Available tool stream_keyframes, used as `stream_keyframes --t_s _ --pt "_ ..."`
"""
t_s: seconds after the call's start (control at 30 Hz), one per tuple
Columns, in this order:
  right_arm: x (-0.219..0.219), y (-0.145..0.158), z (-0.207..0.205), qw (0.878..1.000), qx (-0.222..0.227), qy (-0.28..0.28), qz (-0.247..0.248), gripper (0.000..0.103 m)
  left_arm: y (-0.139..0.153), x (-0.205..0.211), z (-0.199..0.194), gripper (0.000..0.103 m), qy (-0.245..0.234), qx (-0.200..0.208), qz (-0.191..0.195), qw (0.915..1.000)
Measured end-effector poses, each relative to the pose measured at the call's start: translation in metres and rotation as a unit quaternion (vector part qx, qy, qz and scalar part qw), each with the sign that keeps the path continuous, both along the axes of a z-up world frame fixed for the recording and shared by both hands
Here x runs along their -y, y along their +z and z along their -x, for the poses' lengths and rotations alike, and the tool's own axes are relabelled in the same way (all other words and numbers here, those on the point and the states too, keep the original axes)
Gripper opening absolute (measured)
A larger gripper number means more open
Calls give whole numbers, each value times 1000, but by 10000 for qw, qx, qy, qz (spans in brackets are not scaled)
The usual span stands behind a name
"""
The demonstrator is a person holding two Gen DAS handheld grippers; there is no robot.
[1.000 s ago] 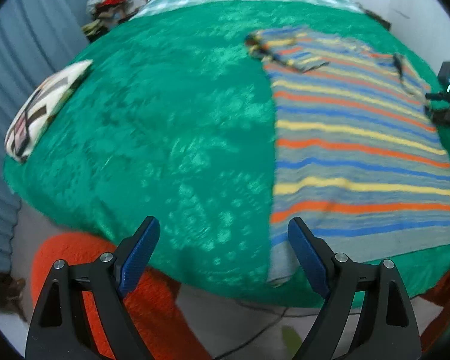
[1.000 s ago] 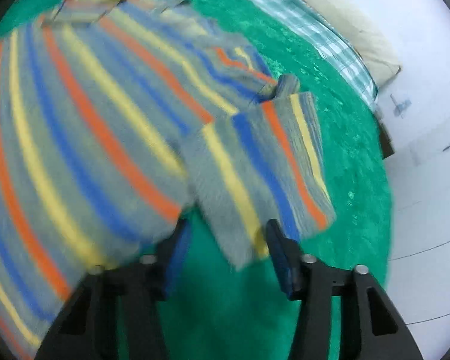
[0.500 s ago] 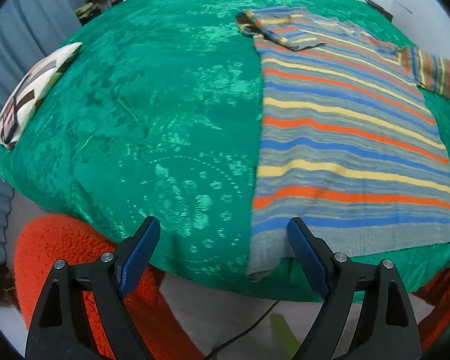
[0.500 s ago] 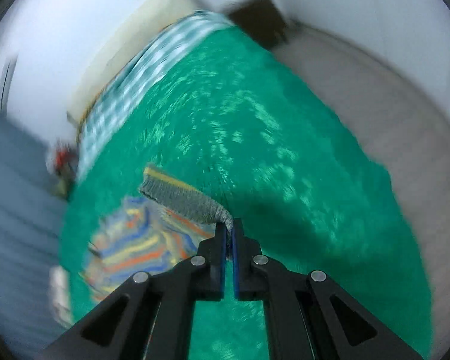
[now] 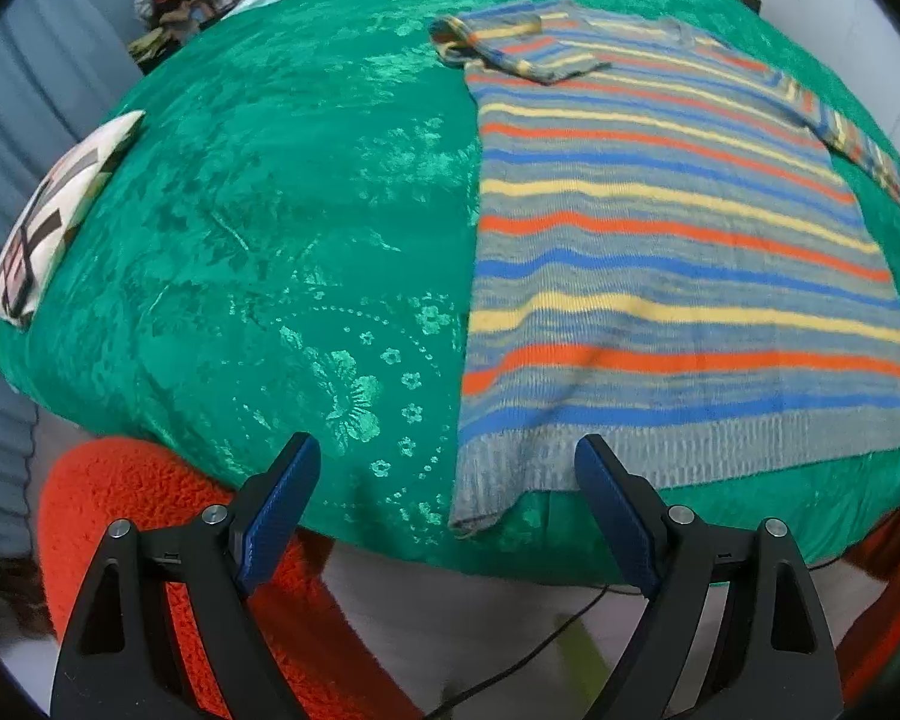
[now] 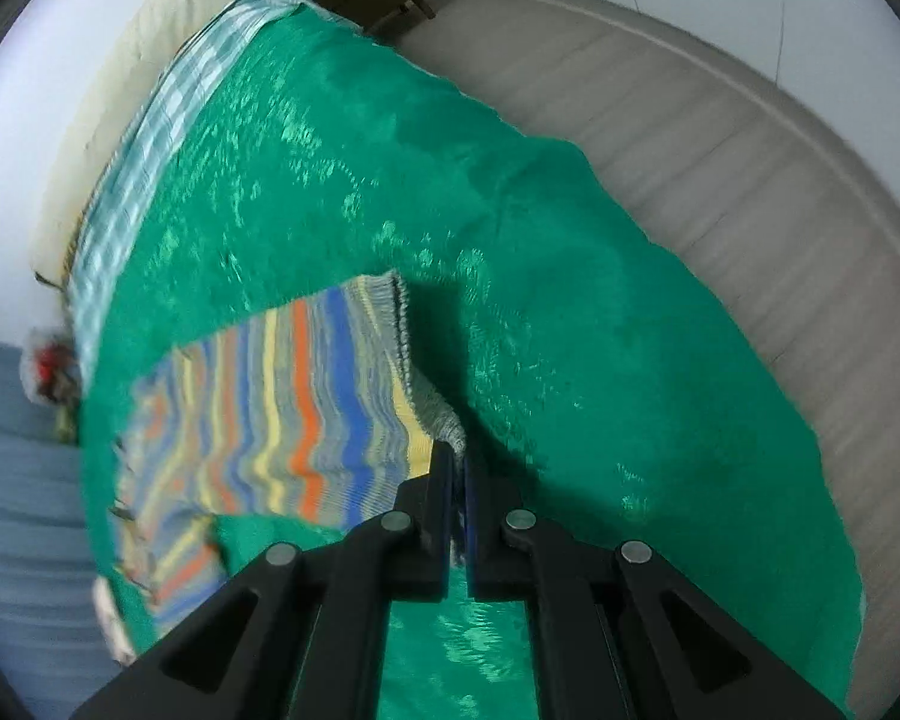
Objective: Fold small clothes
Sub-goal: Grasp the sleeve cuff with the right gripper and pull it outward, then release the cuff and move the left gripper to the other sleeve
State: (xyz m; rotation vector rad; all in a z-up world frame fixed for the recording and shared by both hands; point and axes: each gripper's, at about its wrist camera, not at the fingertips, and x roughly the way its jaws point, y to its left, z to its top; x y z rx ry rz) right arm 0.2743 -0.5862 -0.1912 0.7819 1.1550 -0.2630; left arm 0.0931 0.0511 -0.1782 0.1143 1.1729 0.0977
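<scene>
Right tongs (image 6: 457, 468) pinch striped sweater's (image 5: 660, 252) sleeve cuff (image 6: 444, 417).
Left tongs (image 5: 447, 504), spread wide, hover off the green-covered bed's (image 5: 270, 210) edge near the hem.

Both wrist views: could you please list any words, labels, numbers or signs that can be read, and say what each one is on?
None can be read in either view.
The striped sweater shows only colored bands, no label.
The pillow at the bed's edge carries a blocky dark pattern, not letters.
The green bedspread has only a woven flower design.
</scene>
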Motion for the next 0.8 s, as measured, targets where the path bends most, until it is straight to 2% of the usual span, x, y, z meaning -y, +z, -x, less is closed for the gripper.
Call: stream_keyframes --t_s 0.17,0.2,0.23,0.3,0.37,0.43,0.5,0.53,0.6,0.63,0.7,0.73,0.77,0.8 --pt "-25 8 -9 9924 -118 585 1079 4 3 0 1 88 -38 70 -95 9999" --pt "-34 10 -10 9876 -144 731 1381 7 3 -1 1 88 -30 78 -104 9999" --pt "-40 14 -7 9828 -139 823 1649 16 3 -1 1 88 -18 80 -107 9999" --pt "-54 28 1 9730 40 921 2115 23 4 -3 2 88 16 82 -106 9999" --pt "-68 44 8 9635 314 1016 2456 23 3 -3 1 88 45 81 -91 9999" --pt "-81 52 7 9563 641 1248 2566 23 1 0 -2 88 17 39 -22 10000" --pt "-90 46 -3 9568 812 1553 2319 23 0 7 -8 88 -63 11 -10 10000" --pt "-93 38 -10 9581 727 1635 2235 23 3 12 -12 88 -144 62 -14 9999" --pt "-89 14 -13 9591 261 1714 2238 23 9 24 -18 88 -324 190 -52 9993" --pt "-84 5 -9 9602 92 1649 2253 18 13 31 -23 89 -442 259 -89 9986" --pt "-77 9 10 9608 126 1422 2375 18 17 41 -32 91 -634 388 -109 9972" --pt "-80 16 19 9555 19 1339 2628 24 19 45 -38 92 -717 471 -90 9963" --pt "-84 24 31 9509 28 1274 2822 25 20 48 -45 93 -772 535 -47 9956" --pt "-90 35 49 9499 206 1246 2859 26 19 51 -53 94 -840 609 21 9946"
